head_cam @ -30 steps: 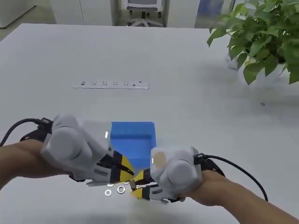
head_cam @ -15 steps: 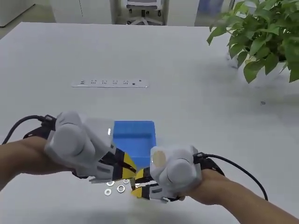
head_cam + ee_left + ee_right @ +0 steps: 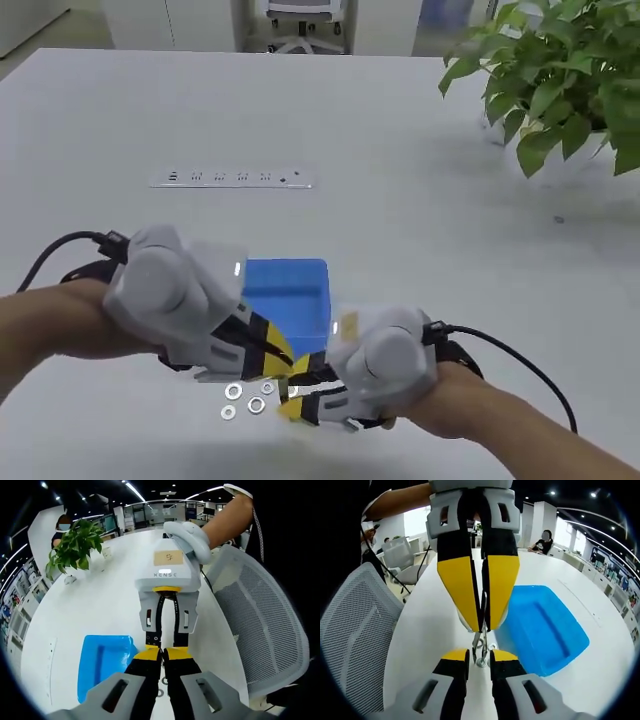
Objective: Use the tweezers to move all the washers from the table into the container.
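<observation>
Thin metal tweezers (image 3: 479, 647) run between the two grippers, which face each other tip to tip. My left gripper (image 3: 162, 652) is shut on one end of them. My right gripper (image 3: 479, 659) has its jaws narrowly apart, pressed on either side of the prongs. A washer (image 3: 481, 663) lies on the table right at the prongs. In the head view the left gripper (image 3: 272, 352) and right gripper (image 3: 298, 392) meet just in front of the blue container (image 3: 287, 295). Several washers (image 3: 245, 398) lie loose on the white table, to the left of the jaws.
A power strip (image 3: 232, 180) lies further back on the table (image 3: 400, 200). A potted plant (image 3: 560, 80) stands at the far right. A mesh office chair (image 3: 260, 625) sits by the near table edge. Cables trail from both grippers.
The left gripper has edged slightly right and forward, so its jaws sit closer over the right gripper's. The washers and the container have stayed put.
</observation>
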The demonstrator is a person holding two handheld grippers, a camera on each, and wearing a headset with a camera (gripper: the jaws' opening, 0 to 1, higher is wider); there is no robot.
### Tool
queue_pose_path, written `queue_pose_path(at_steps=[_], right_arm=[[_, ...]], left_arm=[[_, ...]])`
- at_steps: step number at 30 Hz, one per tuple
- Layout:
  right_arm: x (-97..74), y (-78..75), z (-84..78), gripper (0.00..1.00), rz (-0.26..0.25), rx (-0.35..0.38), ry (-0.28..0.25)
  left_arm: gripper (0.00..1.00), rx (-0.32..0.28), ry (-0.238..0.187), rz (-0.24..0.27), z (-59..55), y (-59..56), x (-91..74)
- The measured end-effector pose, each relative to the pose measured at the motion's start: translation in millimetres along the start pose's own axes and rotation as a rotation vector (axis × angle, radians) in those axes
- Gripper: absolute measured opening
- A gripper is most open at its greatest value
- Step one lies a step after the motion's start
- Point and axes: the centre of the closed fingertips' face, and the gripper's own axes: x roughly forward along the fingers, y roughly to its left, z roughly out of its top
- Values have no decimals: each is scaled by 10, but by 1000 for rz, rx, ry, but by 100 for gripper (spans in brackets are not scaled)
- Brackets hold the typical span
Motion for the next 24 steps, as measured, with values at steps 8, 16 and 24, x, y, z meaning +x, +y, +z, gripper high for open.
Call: queue_pose_path(at_steps=[8,16,24], right_arm=[[-3,2,1,13,-3,18,-9],[-5,2,-7,11,-4,31,-1],[-8,13,-6,10,1,39,-2]], left_arm=[[6,2,5,-14,4,4,20],[6,6,10,-17,8,-8,38],[6,3,18,-24,1,-31,36]])
